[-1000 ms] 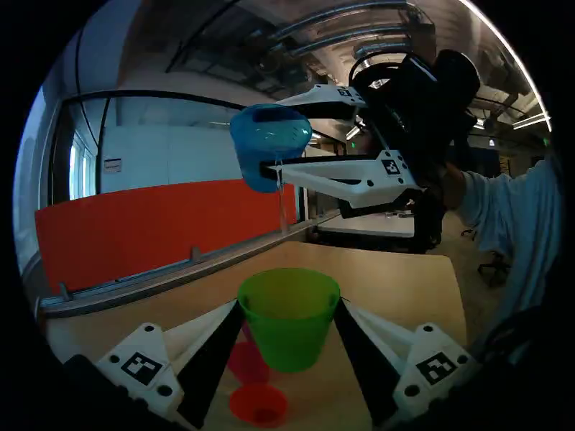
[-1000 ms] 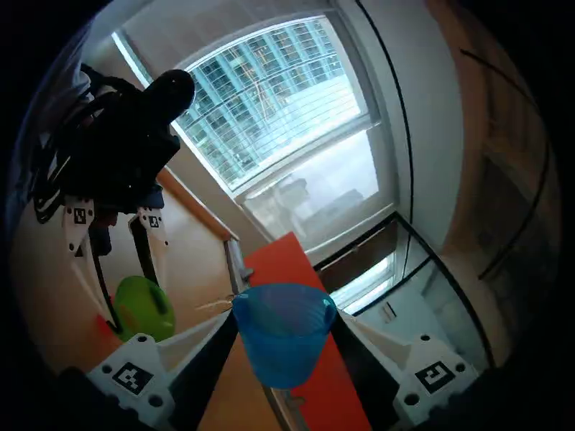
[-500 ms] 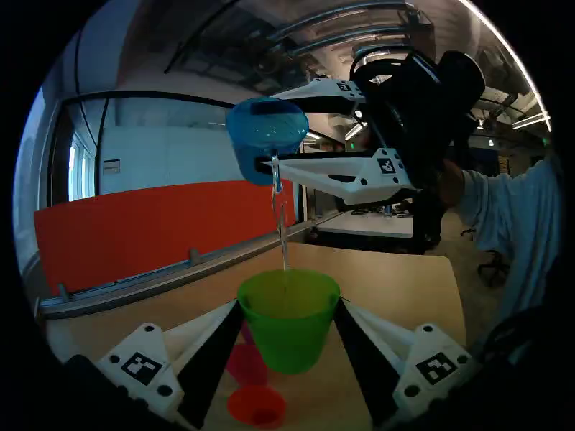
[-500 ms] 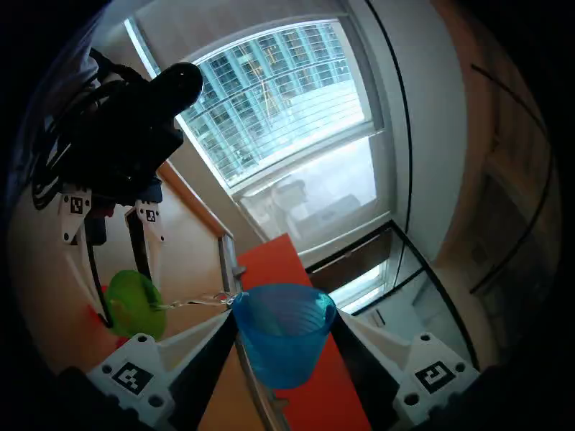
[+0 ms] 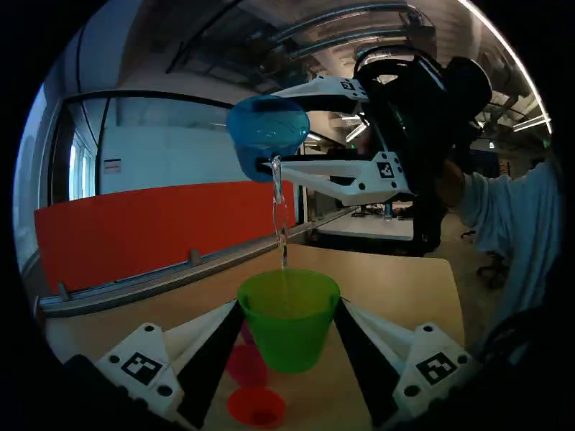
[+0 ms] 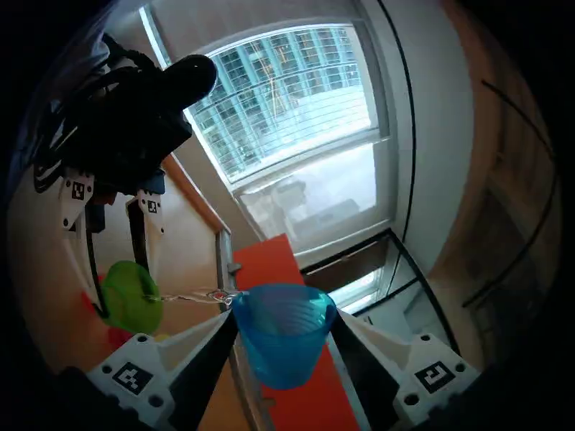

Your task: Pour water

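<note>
Green cup (image 5: 289, 330): upright, mouth open to the ceiling, clamped between the two white fingers of the left gripper (image 5: 287, 309). One finger presses each side of the cup wall, so this gripper is grasping it. The cup is held above the wooden table (image 5: 402, 280).

Blue cup (image 5: 267, 136): above the green cup and a little behind it, tipped well over with its mouth facing down toward the green cup. The right gripper (image 5: 277, 131) is clenched on it, one finger over the top side and one under.

Water (image 5: 277, 215): a thin, wavering stream leaves the lower lip of the blue cup and falls into the mouth of the green cup. The level inside the green cup cannot be made out.

Right gripper view: the blue cup sits between the near fingers, with the green cup (image 6: 129, 296) lower left of it. The stream (image 6: 190, 297) bridges the two rims.

Below the green cup on the table: a pink cup (image 5: 246, 363) and, nearer the camera, a red cup (image 5: 256, 406). Both are upright and just beside each other.

Behind the green cup: an orange-red partition (image 5: 144, 223) along the far table edge.

Right of the green cup and higher: a hand (image 5: 449, 183) and a pale sleeve (image 5: 517, 215) behind the right gripper's black body.
</note>
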Motion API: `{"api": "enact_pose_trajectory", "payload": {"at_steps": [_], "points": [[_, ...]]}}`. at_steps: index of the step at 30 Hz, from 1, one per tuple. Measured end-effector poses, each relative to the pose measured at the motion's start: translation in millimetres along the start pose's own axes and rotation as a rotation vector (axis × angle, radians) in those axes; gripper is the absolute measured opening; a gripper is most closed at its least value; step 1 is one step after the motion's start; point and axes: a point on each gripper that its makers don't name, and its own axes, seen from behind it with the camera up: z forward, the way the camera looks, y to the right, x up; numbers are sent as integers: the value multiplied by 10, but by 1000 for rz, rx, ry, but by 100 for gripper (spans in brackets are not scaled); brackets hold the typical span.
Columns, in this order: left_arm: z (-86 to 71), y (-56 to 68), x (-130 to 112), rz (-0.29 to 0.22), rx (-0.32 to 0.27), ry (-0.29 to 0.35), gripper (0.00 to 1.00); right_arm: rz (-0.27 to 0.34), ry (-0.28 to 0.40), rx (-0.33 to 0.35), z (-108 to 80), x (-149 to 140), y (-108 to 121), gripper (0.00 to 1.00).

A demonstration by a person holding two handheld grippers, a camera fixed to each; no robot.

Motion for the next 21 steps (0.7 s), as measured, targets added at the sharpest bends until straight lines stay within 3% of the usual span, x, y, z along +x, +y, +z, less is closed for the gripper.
{"api": "enact_pose_trajectory", "payload": {"at_steps": [21], "points": [[12,-2,2,-3,-4,4,87,-99,-4,-16,43,25,103,91]]}}
